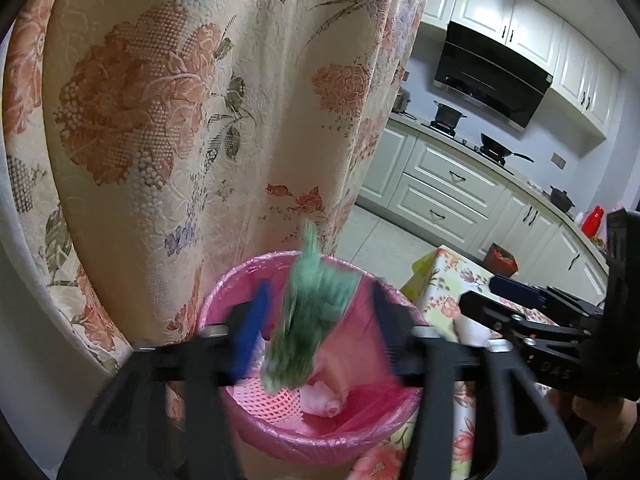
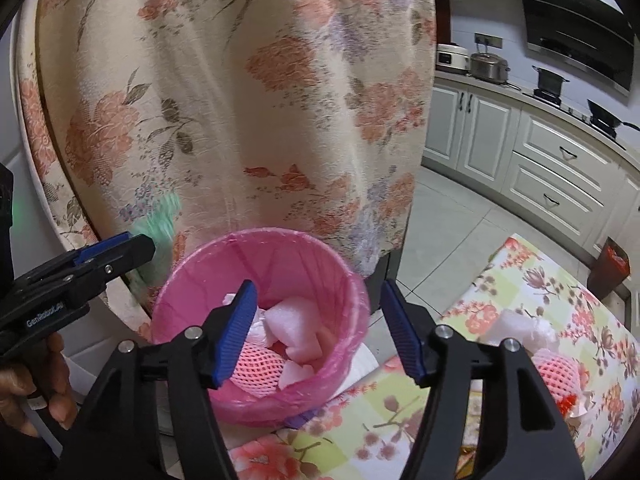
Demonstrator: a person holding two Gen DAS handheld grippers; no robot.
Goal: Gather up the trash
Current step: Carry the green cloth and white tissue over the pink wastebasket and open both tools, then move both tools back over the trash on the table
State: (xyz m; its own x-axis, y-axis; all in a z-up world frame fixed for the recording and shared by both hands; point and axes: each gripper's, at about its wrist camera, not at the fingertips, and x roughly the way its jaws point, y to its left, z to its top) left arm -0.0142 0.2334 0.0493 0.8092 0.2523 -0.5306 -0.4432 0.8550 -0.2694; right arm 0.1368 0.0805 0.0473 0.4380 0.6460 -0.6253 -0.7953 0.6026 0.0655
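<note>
We have the left gripper (image 1: 316, 332) over the bin (image 1: 224, 300), which is lined with a pink bag, and its jaws stand apart with a green wrapper (image 1: 308, 312) between them; the wrapper is smeared by motion blur, and we cannot tell whether it touches either finger, so it looks let go and on its way down rather than held. From the right wrist view the same green wrapper (image 2: 158, 236) shows as a blur just past the left gripper's tip (image 2: 136, 250), above the bin's (image 2: 192, 264) near rim. Our right gripper (image 2: 320, 336) is spread wide and carries nothing, hanging between the bin and the table (image 2: 400, 408) with the flowered cloth. The bin already holds white foam pieces (image 2: 296, 320) and a pink foam net (image 2: 256, 364), so we judge a good part of the collecting done. What is left, as far as we can see, sits on the table at the right: another pink foam net (image 2: 558, 372) and a crumpled white piece (image 2: 520, 328) beside it. A flowered curtain (image 1: 192, 120) hangs right behind the bin.
</note>
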